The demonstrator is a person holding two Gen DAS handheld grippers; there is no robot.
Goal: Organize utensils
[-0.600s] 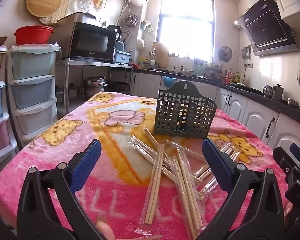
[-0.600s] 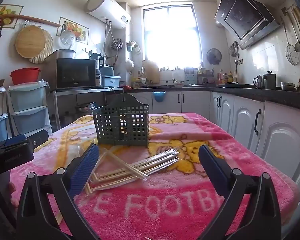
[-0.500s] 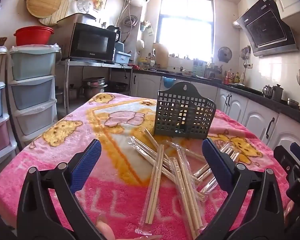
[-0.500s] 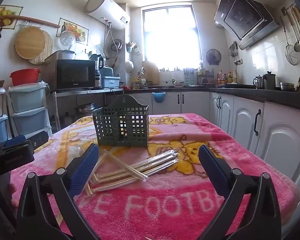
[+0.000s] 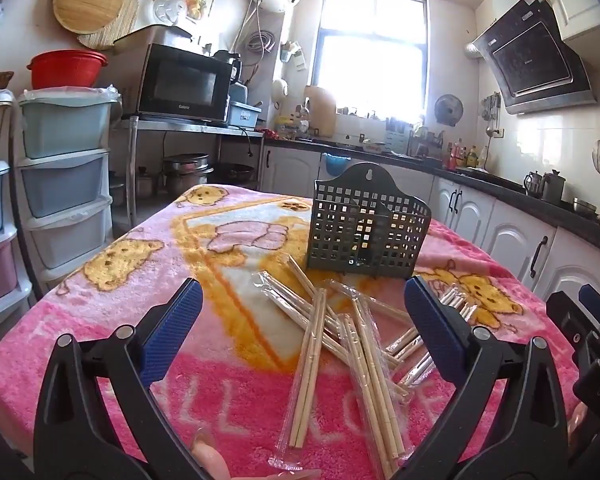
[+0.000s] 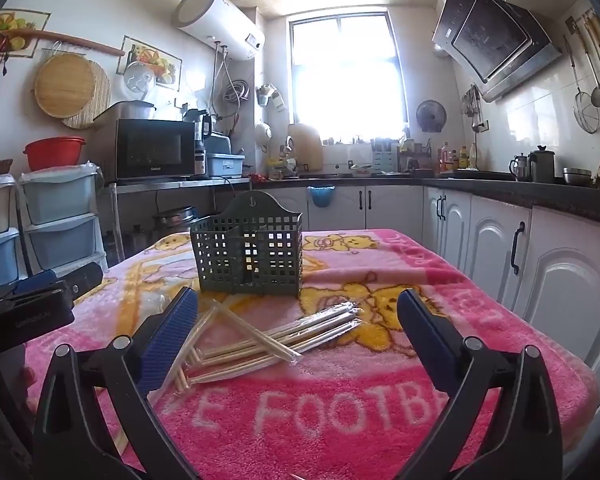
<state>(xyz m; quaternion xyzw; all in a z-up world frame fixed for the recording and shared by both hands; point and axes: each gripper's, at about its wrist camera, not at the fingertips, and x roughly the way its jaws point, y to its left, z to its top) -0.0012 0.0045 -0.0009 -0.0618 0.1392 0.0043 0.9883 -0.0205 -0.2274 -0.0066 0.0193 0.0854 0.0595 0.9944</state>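
Both the left gripper (image 5: 300,316) and right gripper (image 6: 298,322) were held with jaws spread and empty, presumably for a first pick, while the wrapped chopsticks (image 5: 331,344) lay scattered on the table (image 5: 120,280) ahead of the jaws, before the slotted holder (image 5: 365,228).

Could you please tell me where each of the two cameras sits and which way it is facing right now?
Left wrist: on the left gripper, looking forward and slightly down over wrapped chopsticks to the green basket; its open blue-padded fingers, a fingertip and the right gripper at the right edge show.
Right wrist: on the right gripper, facing the same basket and chopsticks; its open fingers and the left gripper at the left edge show.
Shared: basket, chopsticks, pink blanket, window.
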